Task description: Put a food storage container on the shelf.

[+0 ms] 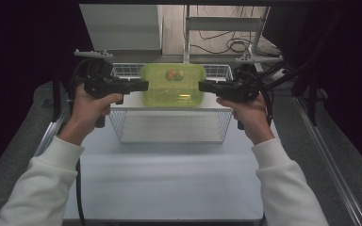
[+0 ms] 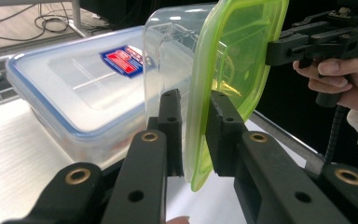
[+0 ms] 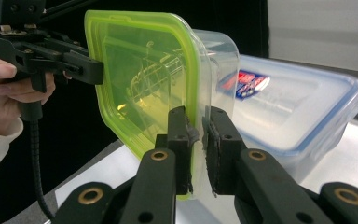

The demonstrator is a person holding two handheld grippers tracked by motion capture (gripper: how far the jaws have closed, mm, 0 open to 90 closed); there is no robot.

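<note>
showing a clear container with green lid.

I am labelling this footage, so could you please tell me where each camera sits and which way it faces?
High view: above the person's side, facing forward and down on the table; forearms, hands, left gripper, right gripper.
Left gripper view: rides that gripper, looks along its jaws clamping the green-lidded container; opposite hand.
Right gripper view: same, mirrored.
Shared: the gripper views both show a blue-rimmed box.
</note>
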